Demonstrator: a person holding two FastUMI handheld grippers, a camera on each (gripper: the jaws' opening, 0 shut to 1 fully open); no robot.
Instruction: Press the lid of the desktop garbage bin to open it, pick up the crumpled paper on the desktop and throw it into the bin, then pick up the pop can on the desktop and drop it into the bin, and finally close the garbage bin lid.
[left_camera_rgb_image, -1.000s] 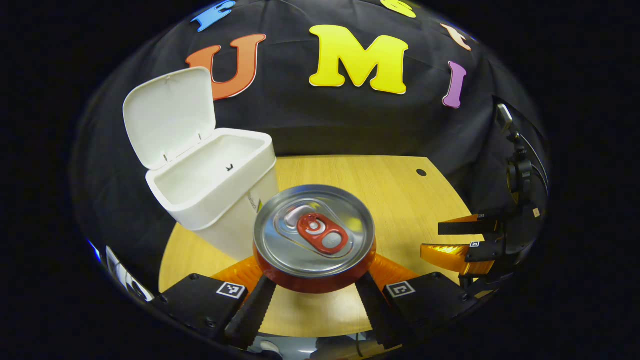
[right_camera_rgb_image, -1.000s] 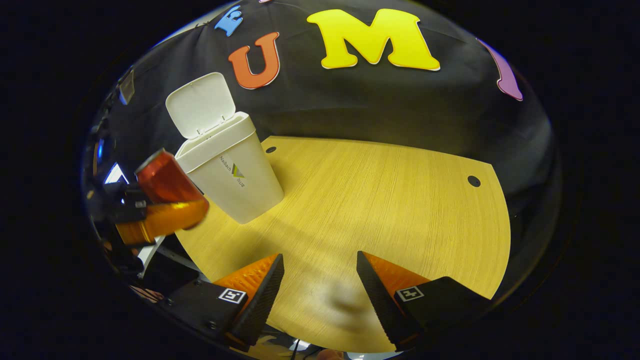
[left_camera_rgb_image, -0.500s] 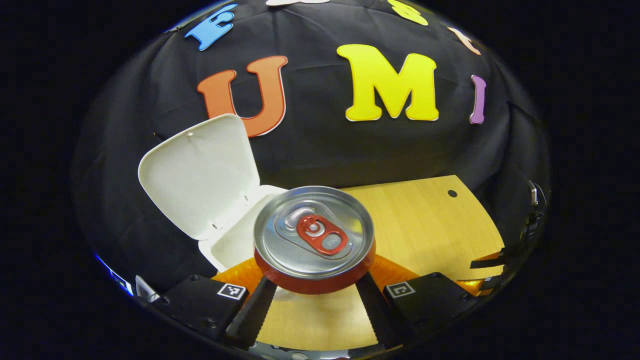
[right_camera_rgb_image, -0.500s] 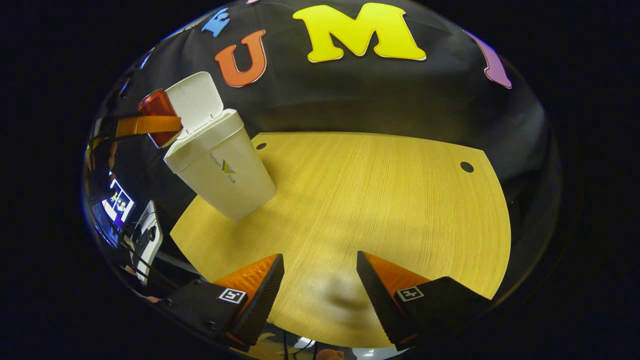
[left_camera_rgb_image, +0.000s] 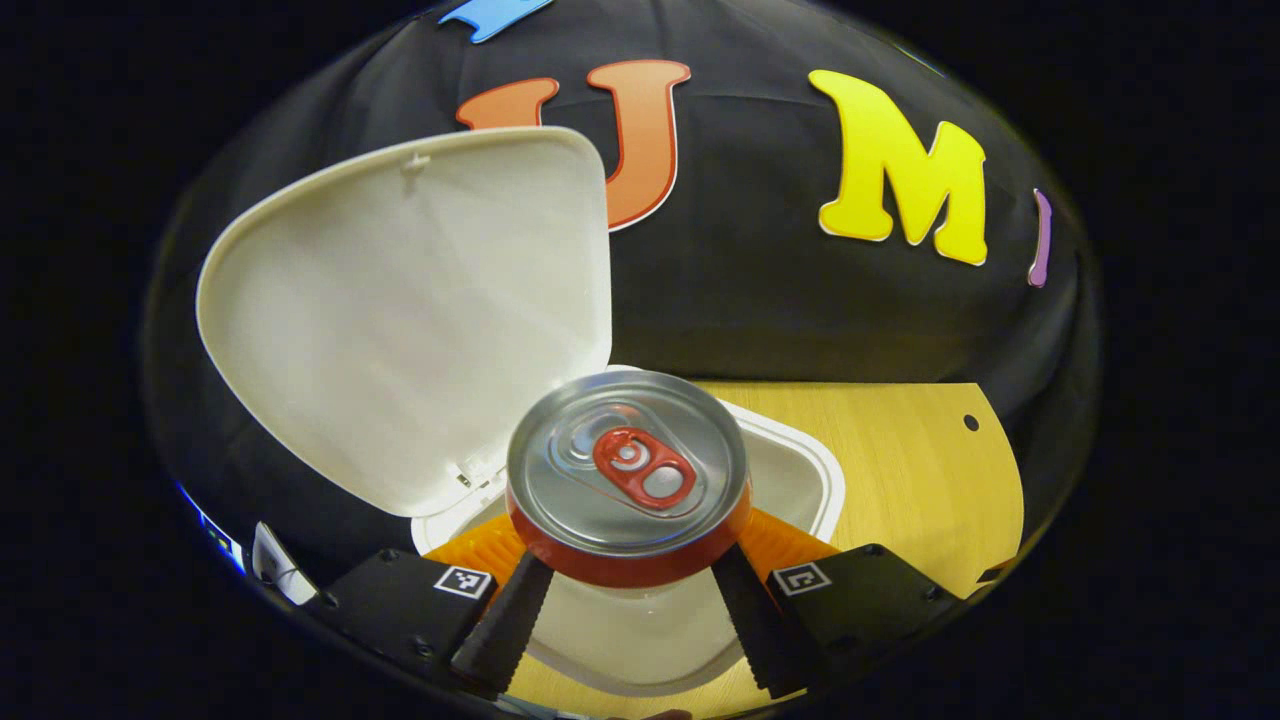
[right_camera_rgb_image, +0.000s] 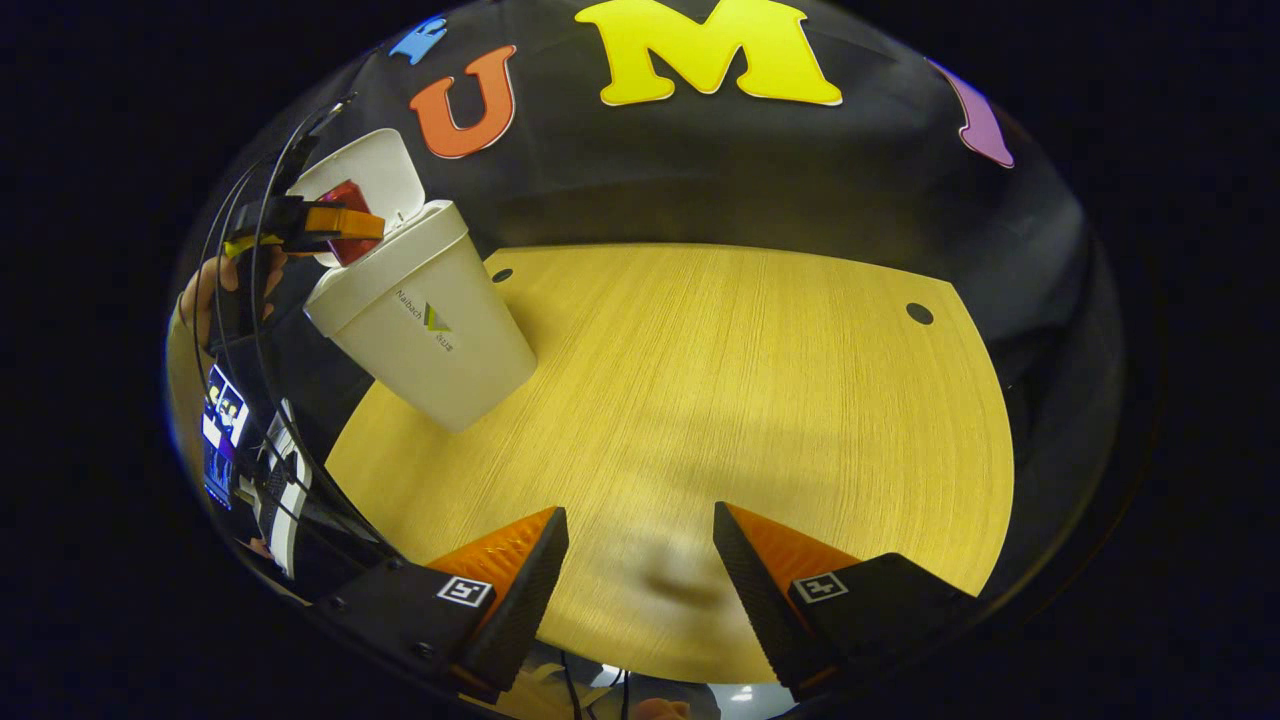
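Note:
My left gripper (left_camera_rgb_image: 628, 590) is shut on a red pop can (left_camera_rgb_image: 628, 475), silver top with a red tab facing me. It hangs over the open mouth of the white garbage bin (left_camera_rgb_image: 790, 475), whose lid (left_camera_rgb_image: 410, 310) stands raised behind and left of the can. In the right gripper view the bin (right_camera_rgb_image: 425, 320) stands at the table's far left, lid (right_camera_rgb_image: 365, 175) up, with the can (right_camera_rgb_image: 345, 235) held above its opening by the left gripper (right_camera_rgb_image: 335, 222). My right gripper (right_camera_rgb_image: 640, 570) is open over bare wood near the table's front edge. The bin's inside is mostly hidden by the can.
A light wooden table (right_camera_rgb_image: 720, 400) with two small round holes (right_camera_rgb_image: 918, 313) spreads right of the bin. A hand and sleeve (right_camera_rgb_image: 205, 300) hold the left gripper at the far left. Cables and a lit screen (right_camera_rgb_image: 222, 440) lie beyond the table's left edge.
My left gripper carried the can up and forward from beside the bin to over its open mouth; the lid looms much larger. The right gripper has barely moved.

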